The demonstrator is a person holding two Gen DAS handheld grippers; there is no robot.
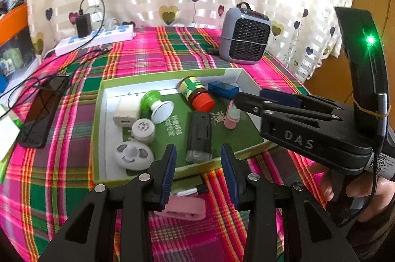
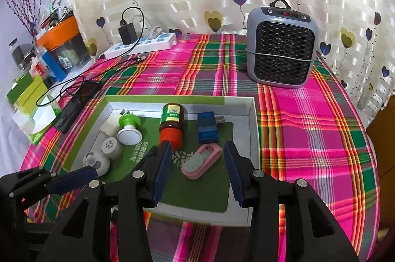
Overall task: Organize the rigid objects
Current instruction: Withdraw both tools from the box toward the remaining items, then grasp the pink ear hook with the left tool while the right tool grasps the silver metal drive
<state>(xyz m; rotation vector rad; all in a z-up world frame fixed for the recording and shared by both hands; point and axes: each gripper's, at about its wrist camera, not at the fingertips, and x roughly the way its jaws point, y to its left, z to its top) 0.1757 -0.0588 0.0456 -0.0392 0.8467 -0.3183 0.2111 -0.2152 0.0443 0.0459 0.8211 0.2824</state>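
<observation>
Rigid odds and ends lie gathered in the shallow green-rimmed box lid [image 1: 108,86] on the plaid-covered bench [image 2: 308,128]. Both claws hang over its near edge, jaws apart and holding nothing: the left claw [image 1: 198,173] and the right claw [image 2: 197,170].

Straight ahead of the left claw lies the black rectangular device [image 1: 199,136], its long axis running away from the claw, roughly in line with the fingers, grey end nearest. The pink oval case [image 2: 202,162] sits between the right claw's fingers in its view, long axis slanting up to the right. The left hand looks nearer the black device, the right nearer the pink case.

The red-capped bottle [image 2: 171,124] lies on its side, cap toward the claws.
</observation>
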